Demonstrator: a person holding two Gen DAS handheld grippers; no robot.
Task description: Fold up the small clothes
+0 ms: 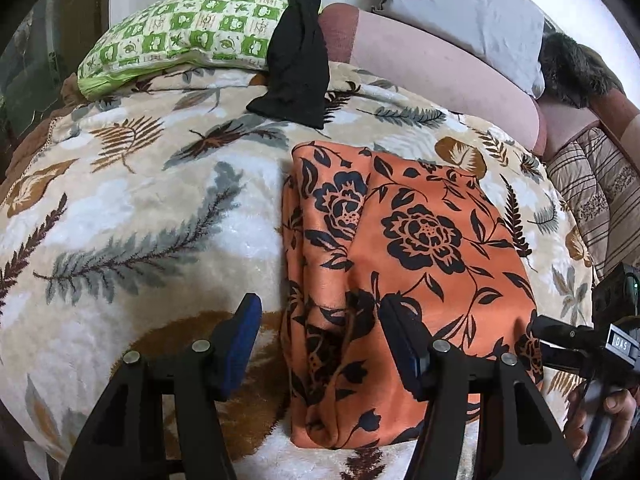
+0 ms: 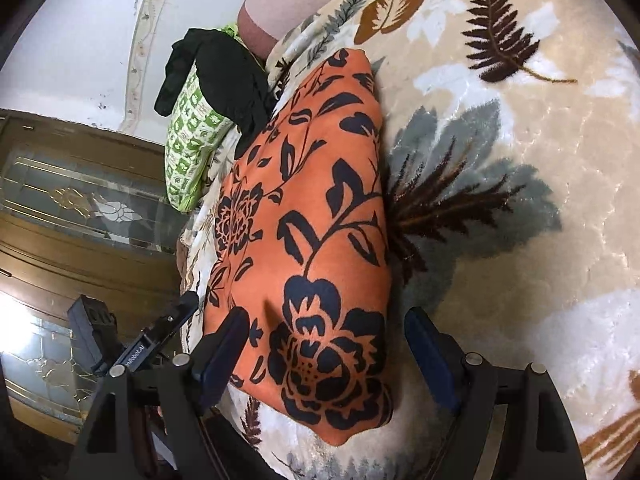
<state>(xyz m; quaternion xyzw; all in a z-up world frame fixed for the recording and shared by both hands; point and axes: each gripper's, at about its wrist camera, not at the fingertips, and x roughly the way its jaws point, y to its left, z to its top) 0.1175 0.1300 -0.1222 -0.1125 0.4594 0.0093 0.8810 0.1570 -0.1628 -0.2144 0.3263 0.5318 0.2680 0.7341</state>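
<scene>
1. Left wrist view: the left gripper (image 1: pixel 320 344) hangs over the near edge of a folded orange cloth printed with black flowers and vines (image 1: pixel 400 248). Its jaws stand well apart with nothing clamped; the blue-padded fingers (image 1: pixel 244 344) are clear of the fabric (one over the blanket, the other over the cloth).
2. The orange cloth lies flat as a neat folded rectangle on a plush cream blanket patterned with grey, brown and tan leaves (image 1: pixel 140 200).
3. Further back, a black garment (image 1: pixel 300 60) is draped over a green-and-white checked pillow (image 1: pixel 180 40), its lower end trailing onto the blanket, well apart from the orange cloth.
4. Behind these lie a long pink bolster (image 1: pixel 440 68) and a grey cushion (image 1: pixel 460 12).
5. At the right edge the right gripper (image 1: pixel 560 340) shows, with a hand (image 1: pixel 608 412) on its handle.
6. Right wrist view: the right gripper (image 2: pixel 326 356) is also wide open and empty, straddling the near corner of the orange cloth (image 2: pixel 312 220) without pressing on it.
7. The left gripper (image 2: pixel 176 312) shows at the cloth's left edge; the black garment (image 2: pixel 228 80) and pillow (image 2: pixel 188 148) lie beyond, beside a wooden door with patterned glass (image 2: pixel 80 200).
</scene>
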